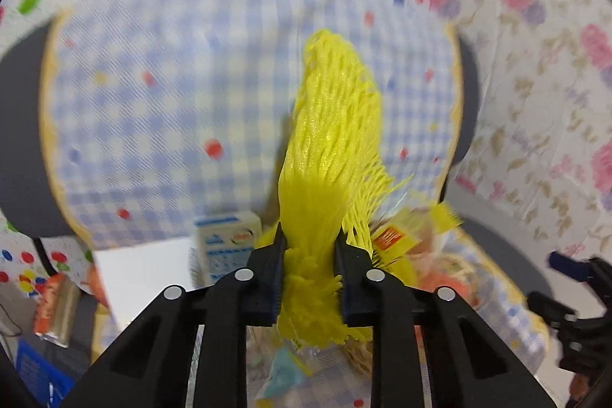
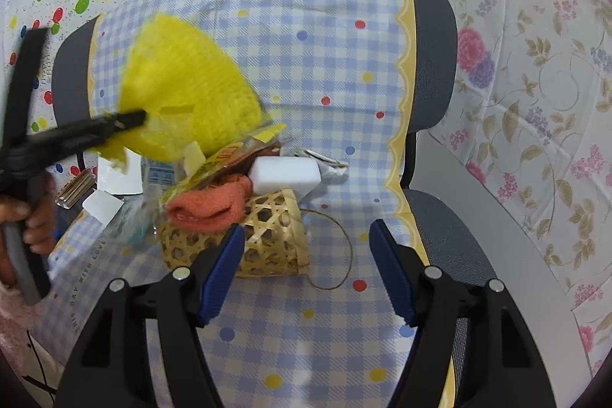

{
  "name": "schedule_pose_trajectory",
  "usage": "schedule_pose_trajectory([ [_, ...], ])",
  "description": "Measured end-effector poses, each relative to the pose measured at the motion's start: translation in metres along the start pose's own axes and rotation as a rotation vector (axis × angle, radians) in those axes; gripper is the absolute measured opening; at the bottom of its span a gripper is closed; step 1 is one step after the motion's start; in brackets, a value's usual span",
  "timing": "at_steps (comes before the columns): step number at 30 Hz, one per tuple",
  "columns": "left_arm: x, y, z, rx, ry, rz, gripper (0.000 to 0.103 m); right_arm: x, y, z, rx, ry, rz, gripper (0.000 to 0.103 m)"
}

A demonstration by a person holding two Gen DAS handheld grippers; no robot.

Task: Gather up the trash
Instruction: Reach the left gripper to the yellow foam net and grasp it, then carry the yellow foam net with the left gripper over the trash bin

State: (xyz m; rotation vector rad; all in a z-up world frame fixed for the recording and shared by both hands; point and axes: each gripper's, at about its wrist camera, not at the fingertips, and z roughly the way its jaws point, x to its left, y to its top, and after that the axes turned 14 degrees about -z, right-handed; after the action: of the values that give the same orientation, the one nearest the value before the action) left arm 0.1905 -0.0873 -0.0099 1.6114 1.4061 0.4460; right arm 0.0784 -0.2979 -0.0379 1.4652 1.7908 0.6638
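Note:
A yellow foam fruit net (image 1: 336,125) stands up from my left gripper (image 1: 310,239), whose pads pinch its bunched lower end. In the right wrist view the same net (image 2: 187,90) hangs at the left over the trash pile, with the left gripper (image 2: 126,119) clamped on it and a person's hand (image 2: 34,220) on its handle. My right gripper (image 2: 306,226) stands open over the chair seat, its left finger just in front of a woven bamboo basket (image 2: 267,239). Nothing is between its fingers.
An orange cloth (image 2: 210,201), a white foam block (image 2: 285,174) and a yellow-red wrapper (image 2: 222,159) lie on and behind the basket. A small carton (image 1: 225,239) stands left of the net. A blue checked cloth (image 2: 306,64) covers the grey chair; floral sheeting hangs at the right.

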Motion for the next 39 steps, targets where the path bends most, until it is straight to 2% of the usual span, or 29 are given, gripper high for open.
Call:
schedule_pose_trajectory([
  [4, 0.014, 0.007, -0.065, -0.106, 0.063, -0.004, 0.022, 0.01, 0.007, -0.014, -0.023, 0.02, 0.007, 0.067],
  [7, 0.03, 0.005, -0.088, -0.089, 0.16, -0.009, 0.022, 0.023, 0.013, -0.022, -0.035, 0.048, 0.004, 0.067],
  [11, 0.063, -0.017, -0.104, -0.055, 0.257, -0.049, 0.022, 0.055, 0.017, -0.021, -0.041, 0.106, -0.034, 0.066],
  [13, 0.078, -0.032, -0.104, -0.031, 0.273, -0.083, 0.022, 0.077, 0.018, -0.015, -0.028, 0.149, -0.062, 0.046],
  [16, 0.102, -0.054, -0.107, -0.024, 0.317, -0.117, 0.022, 0.107, 0.017, 0.004, 0.006, 0.234, -0.086, 0.044],
  [18, 0.112, -0.067, -0.107, -0.02, 0.33, -0.142, 0.022, 0.128, 0.017, 0.023, 0.03, 0.286, -0.088, 0.044],
  [21, 0.128, -0.074, -0.108, -0.018, 0.342, -0.165, 0.022, 0.149, 0.017, 0.055, 0.07, 0.326, -0.078, 0.055],
  [27, 0.139, -0.073, -0.105, -0.019, 0.34, -0.167, 0.022, 0.169, 0.018, 0.111, 0.165, 0.417, 0.023, 0.054],
  [31, 0.144, -0.073, -0.1, -0.015, 0.33, -0.173, 0.022, 0.173, 0.021, 0.135, 0.217, 0.427, 0.077, 0.05],
  [33, 0.144, -0.073, -0.098, -0.013, 0.329, -0.175, 0.022, 0.176, 0.024, 0.145, 0.226, 0.406, 0.087, 0.049],
  [35, 0.145, -0.074, -0.096, -0.009, 0.33, -0.178, 0.022, 0.18, 0.028, 0.149, 0.223, 0.385, 0.088, 0.04],
  [37, 0.143, -0.073, -0.098, -0.01, 0.334, -0.175, 0.022, 0.181, 0.031, 0.147, 0.209, 0.368, 0.089, 0.018],
  [39, 0.143, -0.071, -0.102, -0.02, 0.333, -0.171, 0.022, 0.178, 0.039, 0.131, 0.153, 0.38, 0.094, 0.015],
])
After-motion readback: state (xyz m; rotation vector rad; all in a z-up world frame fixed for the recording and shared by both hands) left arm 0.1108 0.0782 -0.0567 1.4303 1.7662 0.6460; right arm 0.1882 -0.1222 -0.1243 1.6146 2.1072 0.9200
